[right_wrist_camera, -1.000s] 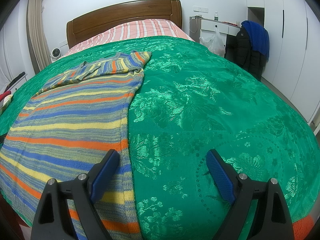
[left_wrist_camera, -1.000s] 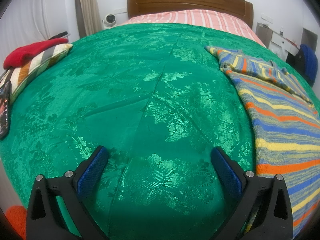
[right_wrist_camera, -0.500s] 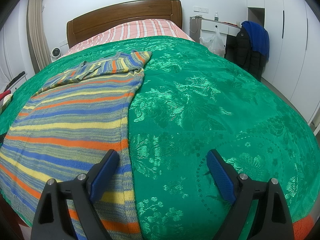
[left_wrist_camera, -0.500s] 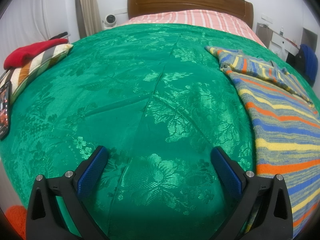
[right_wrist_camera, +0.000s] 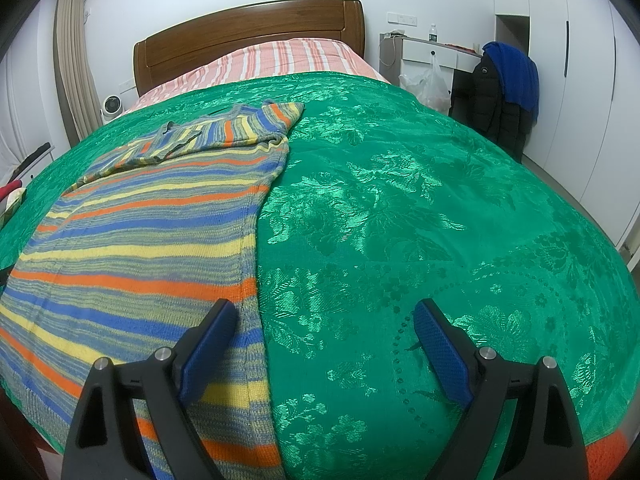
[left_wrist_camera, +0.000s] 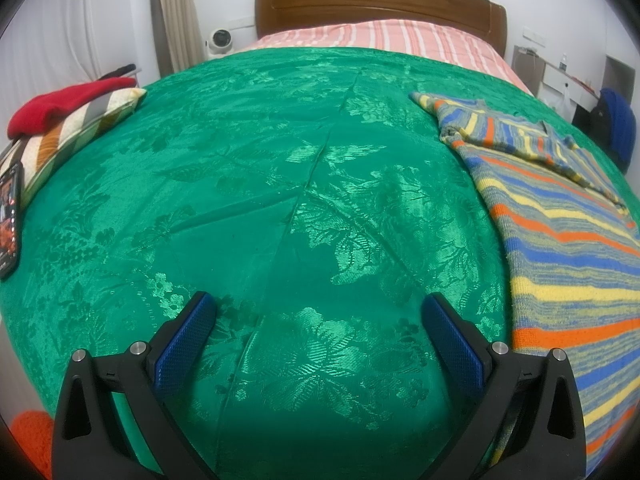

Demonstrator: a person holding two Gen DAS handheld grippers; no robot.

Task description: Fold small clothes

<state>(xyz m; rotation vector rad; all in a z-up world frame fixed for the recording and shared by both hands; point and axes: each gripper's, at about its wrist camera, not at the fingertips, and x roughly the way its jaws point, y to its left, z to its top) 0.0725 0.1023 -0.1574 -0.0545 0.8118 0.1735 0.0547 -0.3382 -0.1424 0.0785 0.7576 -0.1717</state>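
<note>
Sweater (right_wrist_camera: 152, 224) flat on bedspread (right_wrist_camera: 400, 220), fingers (right_wrist_camera: 208, 340) apart

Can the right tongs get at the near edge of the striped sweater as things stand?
Probably yes. The right tongs are open, one finger over the sweater, which lies flat on the green bedspread with nothing in between.

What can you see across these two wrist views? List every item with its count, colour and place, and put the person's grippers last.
striped sweater: 1, blue, yellow and orange, flat on bedspread
bedspread: 1, green, covering bed
headboard: 1, brown, far end
striped sheet: 1, pink and white, by headboard
red garment: 1, on striped cushion, left edge
phone: 1, black, left edge
jackets: black and blue, hanging at right
left gripper: open, over bedspread
right gripper: open, straddling sweater edge
</note>
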